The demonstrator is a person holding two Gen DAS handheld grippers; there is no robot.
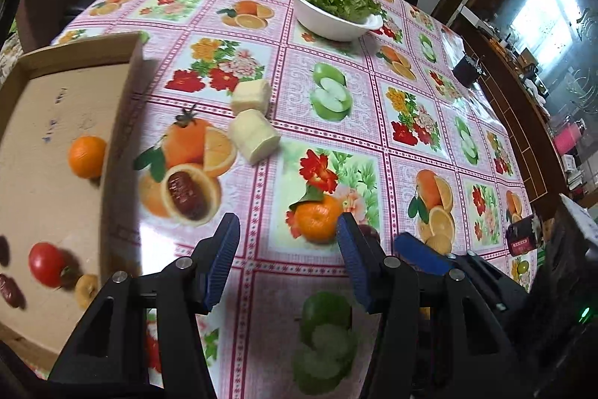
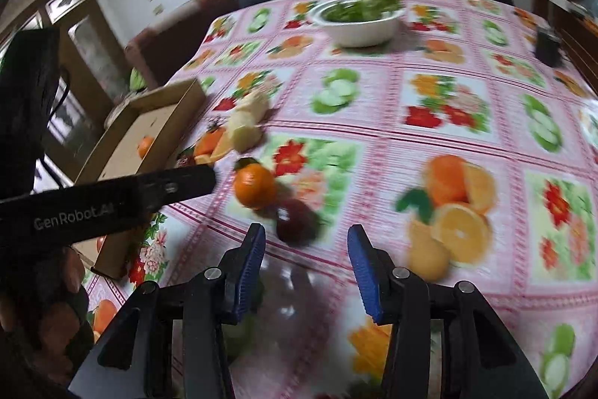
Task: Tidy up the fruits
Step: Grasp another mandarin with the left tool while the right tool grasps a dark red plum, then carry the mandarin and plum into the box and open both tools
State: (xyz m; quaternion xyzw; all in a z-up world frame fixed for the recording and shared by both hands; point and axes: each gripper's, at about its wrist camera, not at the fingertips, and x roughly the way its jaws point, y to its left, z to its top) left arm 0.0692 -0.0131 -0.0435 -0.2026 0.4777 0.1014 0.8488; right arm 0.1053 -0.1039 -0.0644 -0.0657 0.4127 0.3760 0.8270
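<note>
A cardboard box (image 1: 123, 66) lies at the table's left and holds an orange (image 1: 86, 156), a tomato (image 1: 45, 263), dark dates and a small yellow fruit. On the cloth lie a loose orange (image 1: 317, 218), a red date (image 1: 186, 192) and two pale peeled chunks (image 1: 253, 136). My left gripper (image 1: 287, 260) is open and empty, just short of the loose orange. My right gripper (image 2: 305, 264) is open and empty, just short of a dark red fruit (image 2: 297, 221) that sits beside the orange (image 2: 255, 186). The box (image 2: 160, 122) shows at left.
A white bowl of greens (image 1: 336, 8) stands at the far side of the table; it also shows in the right wrist view (image 2: 360, 19). A dark cup (image 1: 467, 70) is near the right edge. Chairs and a dark sofa border the far edge. The cloth is printed with fruit pictures.
</note>
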